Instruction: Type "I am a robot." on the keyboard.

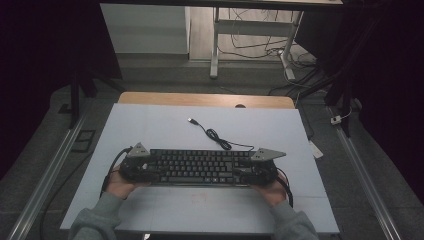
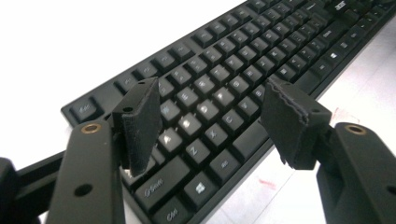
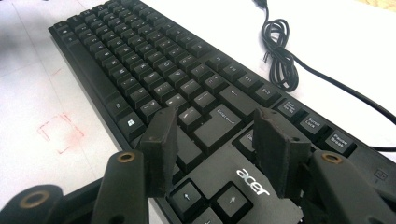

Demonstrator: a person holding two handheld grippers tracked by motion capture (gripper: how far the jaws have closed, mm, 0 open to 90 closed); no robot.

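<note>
A black keyboard (image 1: pixel 200 166) lies across the white mat (image 1: pixel 150 125), near the person's side. Its cable (image 1: pixel 215 134) coils behind it and ends in a loose USB plug (image 1: pixel 191 120). My left gripper (image 1: pixel 145 169) is over the keyboard's left end, and in the left gripper view (image 2: pixel 210 93) its jaws stand wide apart above the letter keys (image 2: pixel 205 109). My right gripper (image 1: pixel 245 172) is over the right end. In the right gripper view (image 3: pixel 215 116) its jaws are apart above the arrow keys (image 3: pixel 187 196) and the acer logo. Neither gripper holds anything.
A faint red square mark (image 1: pixel 199 196) is drawn on the mat in front of the keyboard, also seen in the right gripper view (image 3: pixel 60 133). A wooden table edge (image 1: pixel 205 99) shows behind the mat. Desk legs and floor cables (image 1: pixel 260 47) lie beyond.
</note>
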